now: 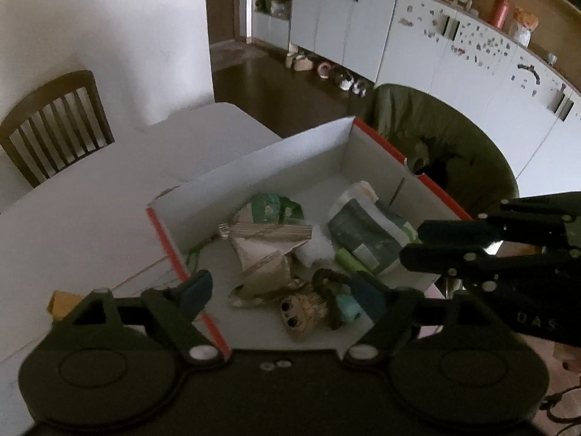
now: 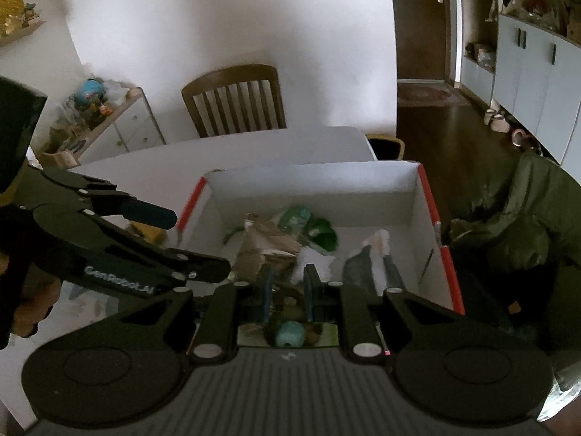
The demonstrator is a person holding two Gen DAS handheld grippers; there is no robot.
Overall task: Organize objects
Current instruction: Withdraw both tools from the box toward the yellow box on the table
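Left gripper hangs wide & empty over white box on table; right gripper narrow, nothing gripped. Toy figure, packets, green bag lie inside box

Left gripper: fingers spread wide, nothing between them, pointing steeply down. Right gripper: fingers close together with a narrow gap, nothing visibly clamped, also angled down. The two grippers sit side by side, tips near each other, not touching.
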